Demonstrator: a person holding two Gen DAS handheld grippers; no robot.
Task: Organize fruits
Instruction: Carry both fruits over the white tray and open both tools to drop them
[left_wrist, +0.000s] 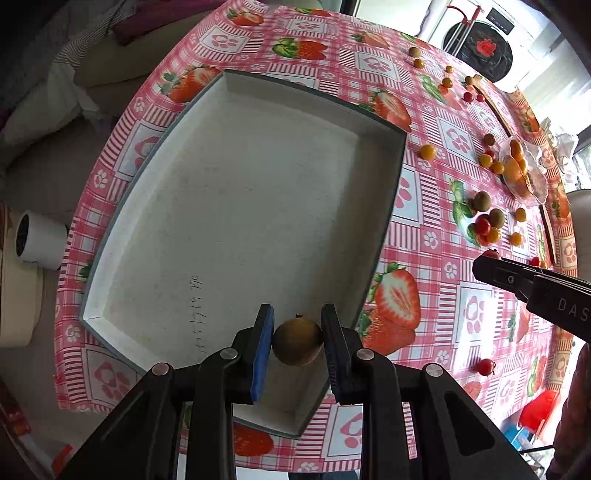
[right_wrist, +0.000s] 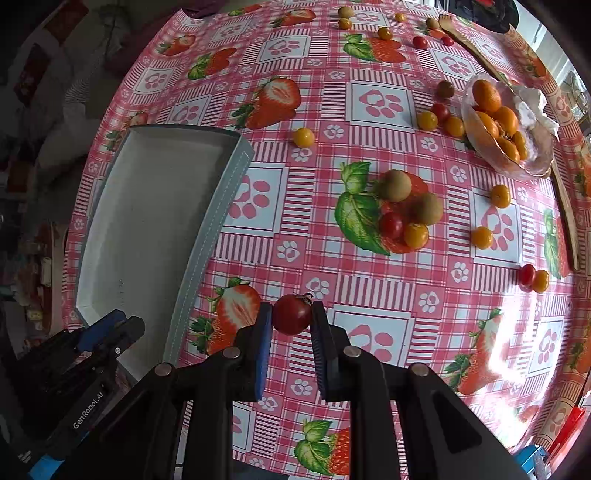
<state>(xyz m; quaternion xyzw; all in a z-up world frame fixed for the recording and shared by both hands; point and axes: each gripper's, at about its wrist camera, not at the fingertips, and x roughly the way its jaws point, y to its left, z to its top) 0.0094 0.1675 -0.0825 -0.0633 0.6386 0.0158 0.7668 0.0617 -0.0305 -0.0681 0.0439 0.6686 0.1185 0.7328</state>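
Your left gripper (left_wrist: 297, 341) is clenched on a brown round fruit (left_wrist: 297, 341), which sits squarely between the two blue pads near their tips, both pads pressing its sides. Seen through the left wrist camera, that fruit hangs over the near right corner of the grey tray (left_wrist: 391, 206), inside its rim, with the tray's pale floor behind it. Your right gripper (right_wrist: 291, 315) is clamped on a red cherry tomato (right_wrist: 291, 314), held at the very tips of the fingers with its small stem pointing toward the right pad. It is above the strawberry-print tablecloth (right_wrist: 325, 122), just to the right of the tray's stitched edge (right_wrist: 221, 206), not over the tray. Further out on the cloth, well apart from both claws, you have a cluster of two brown fruits, a red tomato and a yellow one (right_wrist: 410, 214), loose yellow and red pieces scattered around it, and a clear bag of orange fruits (right_wrist: 498, 122) at the far right. In the left wrist view your right gripper's black body (left_wrist: 532, 288) shows at the right edge.
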